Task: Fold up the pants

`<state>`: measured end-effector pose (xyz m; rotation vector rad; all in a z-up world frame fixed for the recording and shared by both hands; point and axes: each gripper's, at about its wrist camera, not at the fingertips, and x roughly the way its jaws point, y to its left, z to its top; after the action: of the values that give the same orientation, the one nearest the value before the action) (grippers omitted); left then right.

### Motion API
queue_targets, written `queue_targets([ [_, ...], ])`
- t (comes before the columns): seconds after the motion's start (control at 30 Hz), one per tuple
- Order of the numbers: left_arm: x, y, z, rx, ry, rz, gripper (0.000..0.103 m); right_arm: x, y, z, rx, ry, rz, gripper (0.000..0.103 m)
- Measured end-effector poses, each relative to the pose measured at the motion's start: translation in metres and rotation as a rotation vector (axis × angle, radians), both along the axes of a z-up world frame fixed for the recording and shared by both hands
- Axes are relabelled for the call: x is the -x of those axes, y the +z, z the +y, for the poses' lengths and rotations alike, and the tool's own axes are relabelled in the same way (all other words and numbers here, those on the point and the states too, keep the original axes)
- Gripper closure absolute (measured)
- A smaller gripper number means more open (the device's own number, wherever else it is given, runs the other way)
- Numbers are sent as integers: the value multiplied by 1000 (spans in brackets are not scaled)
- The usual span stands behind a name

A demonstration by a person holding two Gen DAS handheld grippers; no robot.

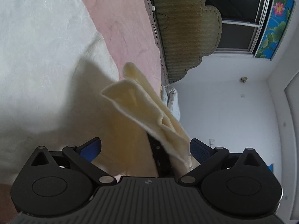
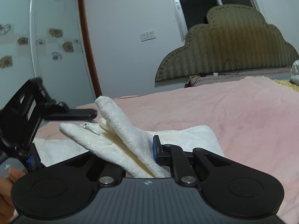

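Pink bedding (image 2: 214, 112) covers the bed under the cream pants (image 2: 119, 136), whose bunched end is lifted and pinched in the closed right hand-held gripper (image 2: 147, 160). Just beside it, the left hand-held gripper (image 1: 145, 147) stands spread wide, its pads off the fabric, before a green headboard (image 2: 224, 46).

The left tool (image 1: 145, 149) stood with its jaws spread wide, its blue pads (image 1: 92, 147) pressing on nothing. The right tool (image 2: 147, 158) was clamped tight on a bunch of cream cloth (image 2: 119, 136), pointing slightly downward. A hand's fingers (image 2: 13, 173) wrapped the left tool's grip, seen at the right view's lower left.
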<state>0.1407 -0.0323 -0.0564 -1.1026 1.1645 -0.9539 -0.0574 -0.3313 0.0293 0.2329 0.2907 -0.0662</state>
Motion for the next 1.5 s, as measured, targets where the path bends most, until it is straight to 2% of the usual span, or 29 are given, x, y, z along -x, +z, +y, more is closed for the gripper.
queue_targets([
  [0.03,-2,1,-1,14,0,6,0,-2,2,4,30,8,6,94],
  [0.13,-11,6,1,-35,56,21,0,1,2,17,83,68,5,94],
  [0.2,-20,2,3,-65,87,46,6,5,2,29,145,100,4,93],
  [0.27,-29,-2,6,-105,89,68,35,8,1,41,219,114,12,93],
  [0.3,-33,-3,7,-131,71,67,63,7,1,47,254,118,19,93],
  [0.33,-39,-2,9,-161,47,56,75,7,0,52,280,120,24,93],
  [0.37,-44,1,14,-187,36,38,80,5,-1,56,295,128,37,93],
  [0.4,-47,5,19,-218,40,5,90,2,-1,59,303,140,48,93],
  [0.5,-62,31,26,-359,24,-165,90,-11,-3,77,359,183,84,93],
  [0.63,-75,66,34,-575,36,-388,91,-27,-10,118,533,245,94,93],
  [0.7,-75,74,34,-675,56,-473,92,-36,-16,138,599,282,97,93],
  [0.83,-71,64,40,-812,85,-546,93,-53,-35,171,701,339,130,93],
  [0.93,-69,51,38,-860,92,-570,92,-61,-45,182,718,365,162,93],
  [1.07,-55,45,40,-895,119,-647,90,-60,-52,190,751,365,185,92],
  [1.17,-42,41,45,-906,139,-700,90,-53,-49,191,738,367,194,87],
  [1.3,-37,34,44,-924,127,-737,88,-34,-36,178,636,407,213,81],
  [1.33,-37,33,45,-930,130,-745,83,-29,-31,172,597,429,219,79],
  [1.5,-32,38,49,-965,159,-779,75,-16,-10,145,352,507,199,77],
])
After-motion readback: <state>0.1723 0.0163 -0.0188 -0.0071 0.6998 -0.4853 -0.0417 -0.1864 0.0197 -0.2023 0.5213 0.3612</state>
